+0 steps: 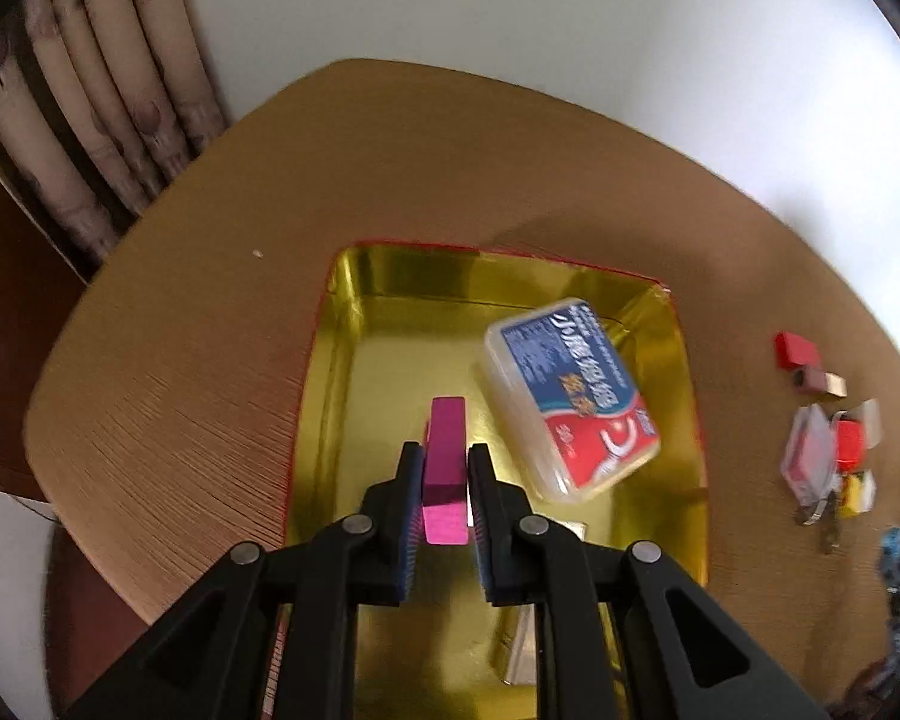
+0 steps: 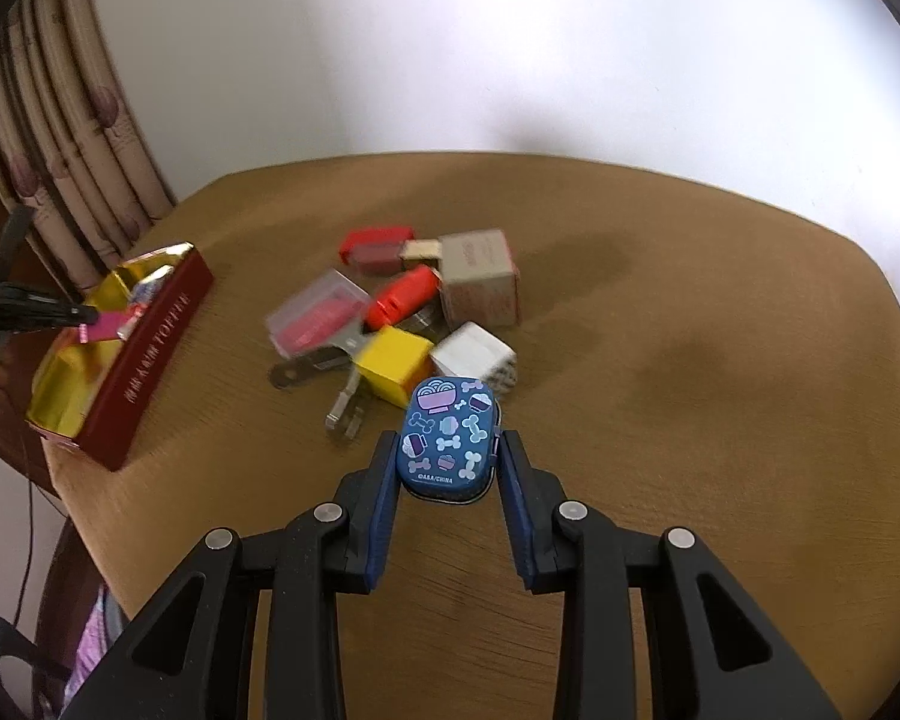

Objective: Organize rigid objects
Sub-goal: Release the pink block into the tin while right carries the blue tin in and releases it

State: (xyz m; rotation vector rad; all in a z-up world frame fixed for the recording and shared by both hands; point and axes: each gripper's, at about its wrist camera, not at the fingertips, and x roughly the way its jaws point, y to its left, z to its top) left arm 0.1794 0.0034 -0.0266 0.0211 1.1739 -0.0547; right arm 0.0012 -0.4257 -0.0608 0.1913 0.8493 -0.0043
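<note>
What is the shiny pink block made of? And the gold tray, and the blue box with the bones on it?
The pink block looks like glossy metal or foil-wrapped plastic: it gleams. The gold tray seems to be card lined with mirror-like foil, creased at the corners. The blue box looks like a printed tin, though its matte lid might be rubbery.

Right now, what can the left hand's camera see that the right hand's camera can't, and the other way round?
Only the left wrist view shows the left gripper up close, shut on the pink block, and the whole label of the plastic box lying in the gold tray.

Only the right wrist view shows the right gripper shut on the blue tin, plus the tray's dark red side.

Both show the tray, the pink block, the table and the pile of small things.
</note>
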